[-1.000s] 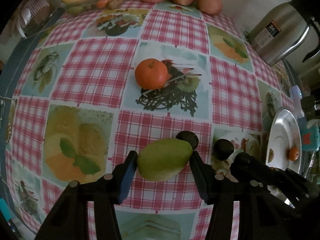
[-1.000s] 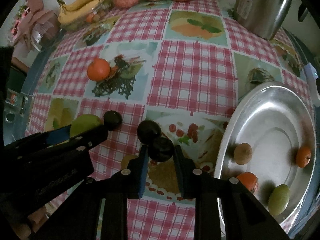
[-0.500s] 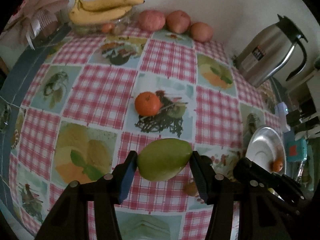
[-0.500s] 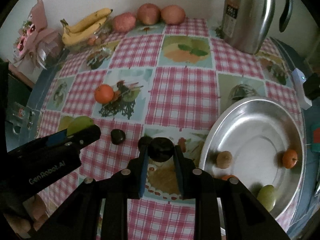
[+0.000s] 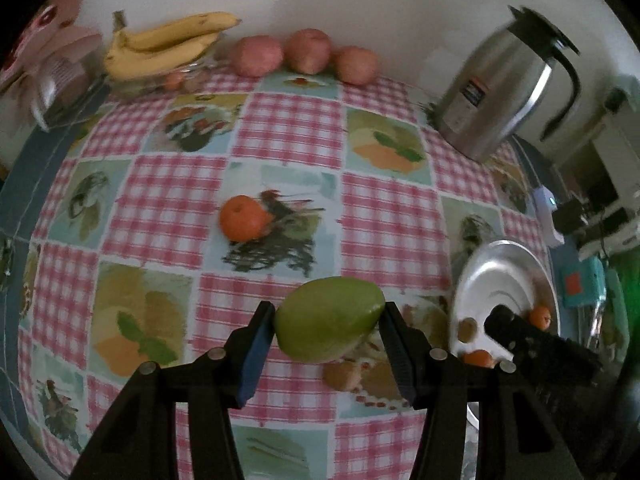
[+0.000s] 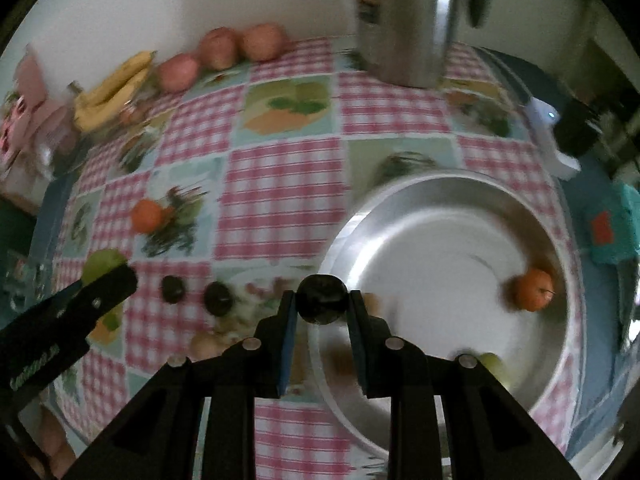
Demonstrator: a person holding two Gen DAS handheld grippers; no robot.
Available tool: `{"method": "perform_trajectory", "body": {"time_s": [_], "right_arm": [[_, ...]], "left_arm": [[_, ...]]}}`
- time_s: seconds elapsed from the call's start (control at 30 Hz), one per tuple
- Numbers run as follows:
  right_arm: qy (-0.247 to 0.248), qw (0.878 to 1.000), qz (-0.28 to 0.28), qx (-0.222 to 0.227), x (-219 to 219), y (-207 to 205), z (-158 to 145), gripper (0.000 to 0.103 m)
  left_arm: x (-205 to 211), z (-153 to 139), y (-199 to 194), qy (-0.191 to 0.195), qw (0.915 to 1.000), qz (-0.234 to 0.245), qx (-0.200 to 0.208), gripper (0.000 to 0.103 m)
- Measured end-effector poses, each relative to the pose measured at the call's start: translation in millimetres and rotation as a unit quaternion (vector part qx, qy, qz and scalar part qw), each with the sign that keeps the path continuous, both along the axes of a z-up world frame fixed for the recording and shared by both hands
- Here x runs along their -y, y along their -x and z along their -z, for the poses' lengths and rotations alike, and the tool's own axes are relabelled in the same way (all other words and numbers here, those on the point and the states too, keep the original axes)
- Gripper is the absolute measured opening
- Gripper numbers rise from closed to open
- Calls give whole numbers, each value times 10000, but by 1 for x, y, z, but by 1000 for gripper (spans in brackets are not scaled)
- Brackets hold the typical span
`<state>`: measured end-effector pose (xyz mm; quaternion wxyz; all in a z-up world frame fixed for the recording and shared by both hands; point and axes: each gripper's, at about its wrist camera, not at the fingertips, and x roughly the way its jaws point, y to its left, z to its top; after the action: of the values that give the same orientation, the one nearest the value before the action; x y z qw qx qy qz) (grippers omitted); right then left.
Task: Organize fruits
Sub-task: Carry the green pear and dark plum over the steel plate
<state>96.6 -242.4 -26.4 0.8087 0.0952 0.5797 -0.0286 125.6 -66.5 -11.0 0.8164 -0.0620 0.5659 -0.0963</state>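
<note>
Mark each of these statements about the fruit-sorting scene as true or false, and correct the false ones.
1. The left gripper holds a green mango between its fingers. True.
2. The right gripper is open with nothing in it. False: it is shut on a dark plum.
3. An orange lies on the tablecloth, outside the metal dish. True.
4. The bananas lie in the metal dish. False: they lie at the far edge of the table, near the wall.
5. Two more dark plums lie on the tablecloth. True.
</note>
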Motion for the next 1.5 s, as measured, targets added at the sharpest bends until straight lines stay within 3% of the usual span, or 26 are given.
{"method": "perform_trajectory", "body": {"time_s": [0.27,0.57,0.93,1.5], "right_arm": [[254,9958,881,-8,61,18,-5,26],[240,9894,1429,88,100,33,-9,26],[82,9886,1498,-137,109,34,7,27],[41,9859,1579,-546,114,30,30,27]], "left_arm": [[56,-1,11,147,9977,657,42,57],[113,12,19,83,9914,1287,242,57],[143,29,22,-34,9866,1611,267,57],[153,35,28,-168,9835,1788,221,57]]}}
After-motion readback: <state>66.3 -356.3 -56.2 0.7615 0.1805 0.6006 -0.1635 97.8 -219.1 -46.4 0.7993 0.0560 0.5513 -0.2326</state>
